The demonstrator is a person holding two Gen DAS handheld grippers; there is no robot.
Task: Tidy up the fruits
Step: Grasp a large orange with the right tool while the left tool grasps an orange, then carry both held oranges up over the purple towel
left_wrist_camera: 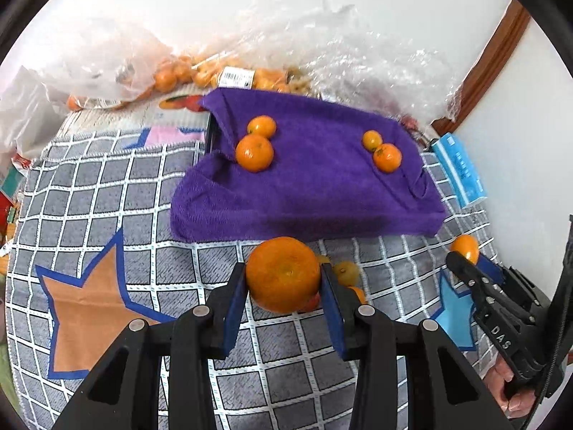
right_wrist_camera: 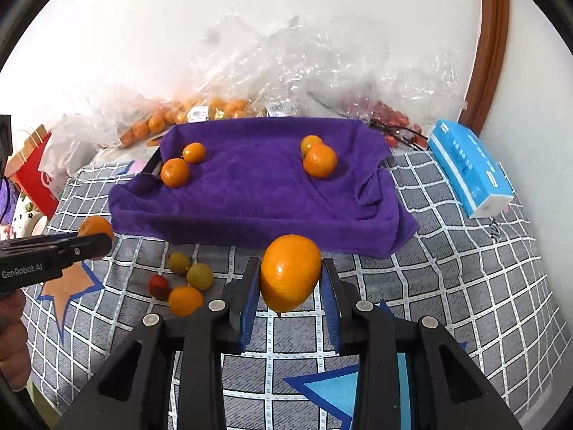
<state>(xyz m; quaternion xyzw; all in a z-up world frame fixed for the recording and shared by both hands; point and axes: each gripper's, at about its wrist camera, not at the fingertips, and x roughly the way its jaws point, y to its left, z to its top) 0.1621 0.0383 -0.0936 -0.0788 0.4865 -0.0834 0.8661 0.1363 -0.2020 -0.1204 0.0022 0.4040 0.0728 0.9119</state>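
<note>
My left gripper (left_wrist_camera: 284,276) is shut on a large orange (left_wrist_camera: 283,274), held just above the checked mat in front of the purple towel (left_wrist_camera: 315,179). My right gripper (right_wrist_camera: 290,277) is shut on another orange (right_wrist_camera: 290,272), also before the towel (right_wrist_camera: 250,193). The towel covers a tray and carries two pairs of oranges, one at the left (left_wrist_camera: 255,152) and one at the right (left_wrist_camera: 386,157). Loose small fruits lie on the mat: two greenish ones (right_wrist_camera: 200,276), a red one (right_wrist_camera: 159,285) and a small orange (right_wrist_camera: 185,300).
Clear plastic bags with more oranges (right_wrist_camera: 215,107) and red fruit (right_wrist_camera: 390,118) lie behind the towel against the wall. A blue tissue pack (right_wrist_camera: 469,168) lies at the right. A red box (right_wrist_camera: 34,175) stands at the left edge.
</note>
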